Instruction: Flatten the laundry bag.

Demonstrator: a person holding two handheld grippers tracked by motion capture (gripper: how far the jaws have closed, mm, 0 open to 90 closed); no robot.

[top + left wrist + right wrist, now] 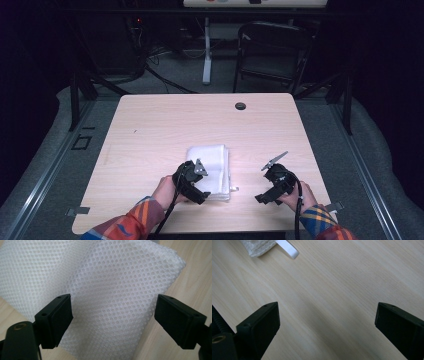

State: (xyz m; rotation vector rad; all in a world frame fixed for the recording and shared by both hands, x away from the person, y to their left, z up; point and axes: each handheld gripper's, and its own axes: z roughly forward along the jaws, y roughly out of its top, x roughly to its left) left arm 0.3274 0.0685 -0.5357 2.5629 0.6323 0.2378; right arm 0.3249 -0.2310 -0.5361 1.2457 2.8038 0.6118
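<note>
A folded white mesh cloth [212, 165] lies on the light wooden table [175, 125], near its front edge. My left gripper [199, 183] hangs over the cloth's near left part. In the left gripper view its jaws stand apart above the mesh cloth [112, 287], the left gripper [113, 317] open, its pads not pressing the fabric. My right gripper [266, 188] is to the right of the cloth, over bare wood. It is open [327, 325] with nothing between its fingers. A cloth corner [258, 247] and its white tag [288, 248] show at the top left of the right gripper view.
A small black round grommet [240, 106] sits near the table's far edge. Behind the table stand a dark folding chair [272, 50] and a white post [207, 55] on grey floor. Bare wood surrounds the cloth on all sides.
</note>
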